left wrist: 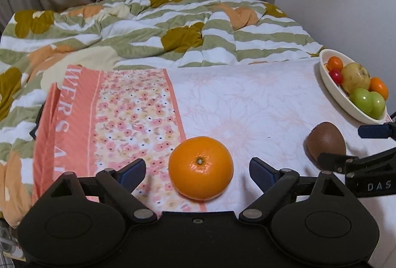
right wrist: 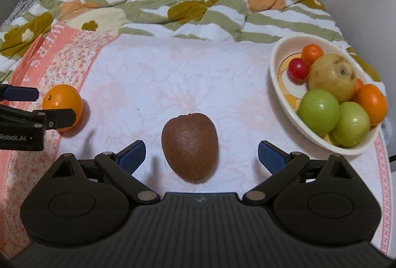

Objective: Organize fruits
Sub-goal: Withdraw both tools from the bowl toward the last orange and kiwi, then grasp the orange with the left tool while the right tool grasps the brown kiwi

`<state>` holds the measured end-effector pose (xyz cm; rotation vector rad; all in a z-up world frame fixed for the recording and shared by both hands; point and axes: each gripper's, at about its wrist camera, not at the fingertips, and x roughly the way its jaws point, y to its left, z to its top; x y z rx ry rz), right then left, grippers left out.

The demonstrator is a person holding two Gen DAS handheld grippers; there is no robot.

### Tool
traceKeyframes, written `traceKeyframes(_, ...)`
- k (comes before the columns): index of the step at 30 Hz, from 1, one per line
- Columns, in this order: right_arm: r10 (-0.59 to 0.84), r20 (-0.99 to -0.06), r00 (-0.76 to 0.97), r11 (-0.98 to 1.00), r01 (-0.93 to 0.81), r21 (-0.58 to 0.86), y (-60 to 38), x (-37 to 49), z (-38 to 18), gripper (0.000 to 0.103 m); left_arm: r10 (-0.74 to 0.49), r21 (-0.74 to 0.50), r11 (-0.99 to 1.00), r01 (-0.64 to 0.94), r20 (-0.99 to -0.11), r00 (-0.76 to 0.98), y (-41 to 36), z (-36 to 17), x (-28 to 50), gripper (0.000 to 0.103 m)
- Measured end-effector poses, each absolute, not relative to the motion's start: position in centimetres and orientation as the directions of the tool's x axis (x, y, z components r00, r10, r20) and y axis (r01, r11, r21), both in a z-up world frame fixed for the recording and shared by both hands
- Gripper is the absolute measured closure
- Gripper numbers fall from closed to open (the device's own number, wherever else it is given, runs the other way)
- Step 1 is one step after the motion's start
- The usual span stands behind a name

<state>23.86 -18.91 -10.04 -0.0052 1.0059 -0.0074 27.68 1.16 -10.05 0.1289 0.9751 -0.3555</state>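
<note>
Orange (left wrist: 201, 168) sits untouched between released left tongs (left wrist: 197, 171); kiwi (right wrist: 190, 146) between released right tongs (right wrist: 201, 157).

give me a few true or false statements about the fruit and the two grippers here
1. The orange lies between the open fingers of the left gripper. True.
2. The kiwi is in the bowl. False: it lies on the cloth, outside the bowl.
3. The right gripper is shut on the kiwi. False: its fingers stand apart from it on both sides.
4. Two green fruits are in the bowl. True.
5. The bowl holds no red fruit. False: a small red one is in it.
</note>
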Motion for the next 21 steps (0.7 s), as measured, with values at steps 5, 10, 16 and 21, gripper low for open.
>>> traceKeyframes(5,0.007,-0.854,0.52,1.0,-0.008,0.004,-19.0,24.4,-11.1,0.0,-0.225,-0.051,0.937,0.345,-0.844,0.487,0.8,-11.2,28.4,0.019)
traceKeyframes(10,0.008,-0.859,0.512,1.0,-0.027,-0.007,-18.9,24.7,-11.4,0.0,-0.244,-0.088,0.94,0.33,-0.849,0.469,1.1,-11.6,28.7,0.038)
traceKeyframes(16,0.018,-0.86,0.509,0.999,-0.046,-0.006,-18.7,24.9,-11.7,0.006,-0.234,-0.067,0.939,0.338,-0.843,0.483,1.1,-11.5,28.0,0.038)
traceKeyframes(21,0.03,-0.865,0.5,0.999,-0.048,0.007,-18.8,25.2,-12.0,0.014,-0.23,-0.078,0.946,0.315,-0.847,0.479,1.5,-11.4,27.6,0.038)
